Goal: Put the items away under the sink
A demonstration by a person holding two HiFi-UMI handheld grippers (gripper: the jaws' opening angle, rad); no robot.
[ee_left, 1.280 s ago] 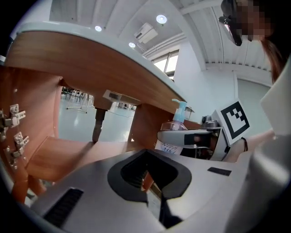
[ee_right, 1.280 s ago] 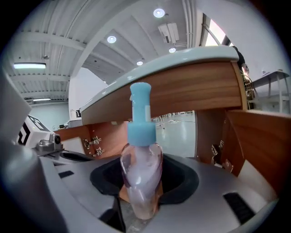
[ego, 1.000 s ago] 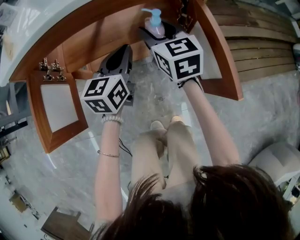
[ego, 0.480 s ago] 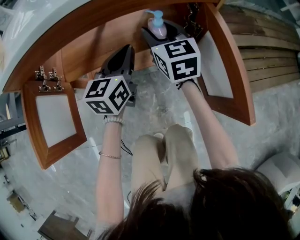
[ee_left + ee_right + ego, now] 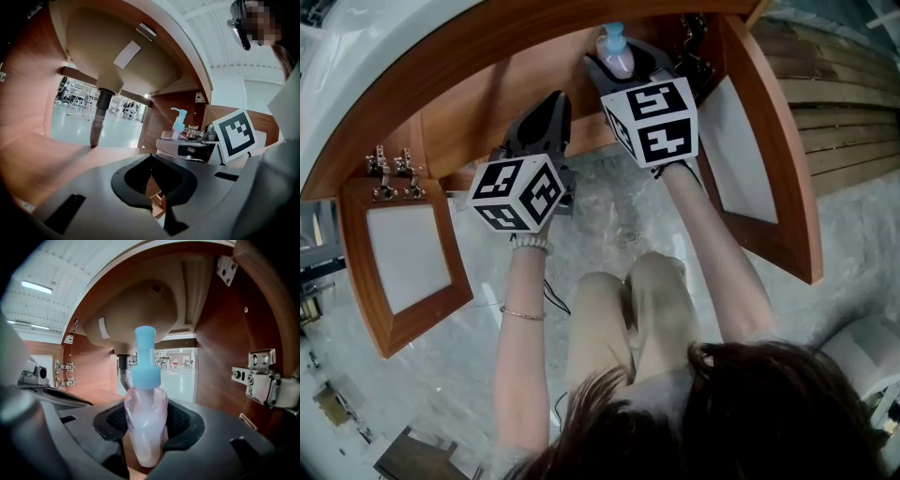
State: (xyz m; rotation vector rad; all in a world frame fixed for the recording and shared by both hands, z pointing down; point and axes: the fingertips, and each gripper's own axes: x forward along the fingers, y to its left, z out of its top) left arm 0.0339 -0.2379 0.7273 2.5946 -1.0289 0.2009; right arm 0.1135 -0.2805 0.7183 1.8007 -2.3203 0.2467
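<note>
A clear pump bottle of pinkish liquid with a light blue pump stands upright between the jaws of my right gripper, which is shut on its lower body. In the head view the bottle and the right gripper sit inside the open wooden cabinet, just under the counter edge. My left gripper reaches into the cabinet beside it, to the left. Its jaws are closed together with nothing held. From the left gripper view the bottle shows to the right.
The beige sink bowl's underside and its drain pipe hang over the cabinet floor. Both doors stand swung out, the left door and the right door. Metal hinges line the right wall. The person's knees are below.
The right gripper has carried the bottle a little deeper under the counter edge. The left gripper has edged forward too, and the head view has shifted slightly.
</note>
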